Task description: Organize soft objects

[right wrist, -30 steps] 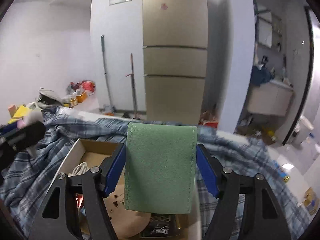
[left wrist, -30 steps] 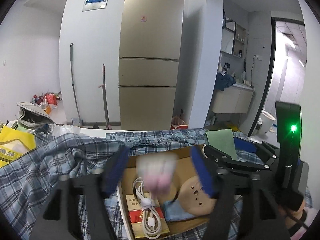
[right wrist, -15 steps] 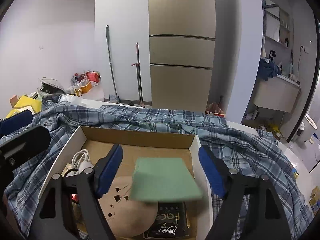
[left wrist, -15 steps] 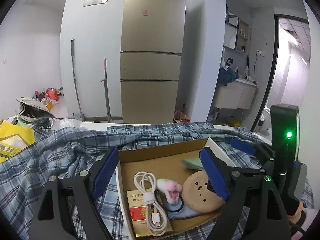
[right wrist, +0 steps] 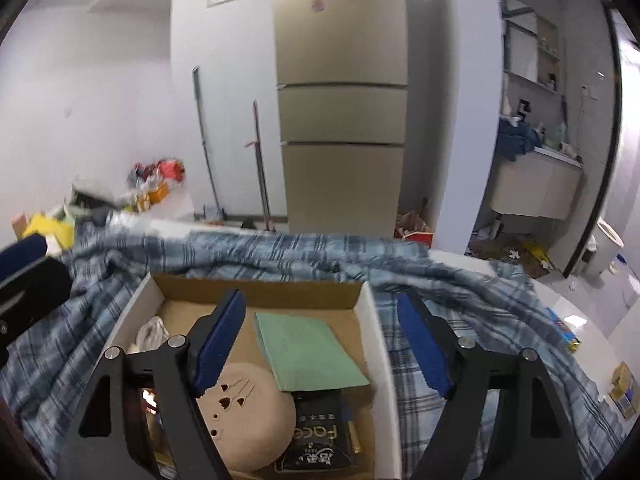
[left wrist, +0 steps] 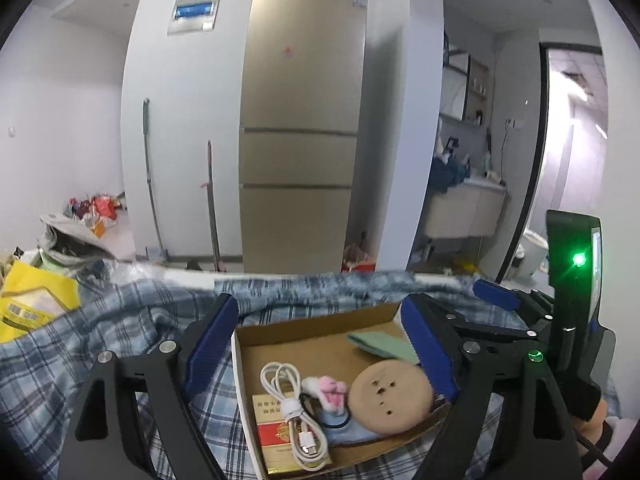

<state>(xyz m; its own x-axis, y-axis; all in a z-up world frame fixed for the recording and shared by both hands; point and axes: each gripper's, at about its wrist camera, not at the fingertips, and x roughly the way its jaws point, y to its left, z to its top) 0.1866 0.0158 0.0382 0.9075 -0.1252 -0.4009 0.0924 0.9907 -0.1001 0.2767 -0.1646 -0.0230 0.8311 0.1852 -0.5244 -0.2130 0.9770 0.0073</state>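
Observation:
An open cardboard box [left wrist: 320, 322] [right wrist: 372, 320] sits on a blue plaid cloth [left wrist: 100, 336] [right wrist: 460, 292]. Inside lie a folded green cloth [right wrist: 308, 352] [left wrist: 380, 342], a tan round pad [left wrist: 390, 396] [right wrist: 248, 412], a small pink and white plush [left wrist: 328, 388], a white cable [left wrist: 288, 400] and a red packet [left wrist: 276, 436]. My left gripper [left wrist: 320, 356] is open and empty above the box. My right gripper [right wrist: 320, 344] is open and empty above the green cloth, and shows at the right of the left wrist view [left wrist: 496, 300].
A black packet [right wrist: 316, 444] lies under the green cloth's near end. A yellow bag [left wrist: 32, 300] lies at the far left on the cloth. A beige fridge [left wrist: 300, 140], mops [left wrist: 150, 176] and a washbasin cabinet [left wrist: 460, 212] stand beyond the table.
The left gripper opened and dropped the pink plush into the box. The right gripper opened and let the green cloth fall flat into the box. Both grippers have drawn back slightly.

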